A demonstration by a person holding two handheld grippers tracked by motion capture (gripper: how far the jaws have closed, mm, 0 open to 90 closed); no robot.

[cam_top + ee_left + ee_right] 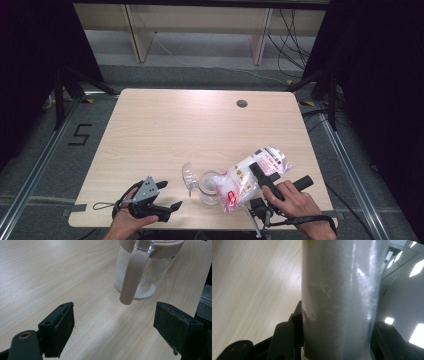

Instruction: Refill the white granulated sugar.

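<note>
Bag (337,302) hides right tongs' (334,340) pads, seemingly.

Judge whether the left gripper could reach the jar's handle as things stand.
Probably yes: the left gripper has open, empty jaws, and the jar's handle hangs ahead of them over bare table, with nothing between.

The left black two-jaw gripper (167,197) carries a grey three-cornered plate (145,189) with small dark holes on top, and a thin black cable loop (102,206) trails from it. Its rectangular matte pads (60,327) are scuffed and bear small screw holes; a round brass-ringed pivot sits behind them. The right black two-jaw gripper (263,172) has a cylindrical black handle (302,183) and a black cable (305,219).
</note>
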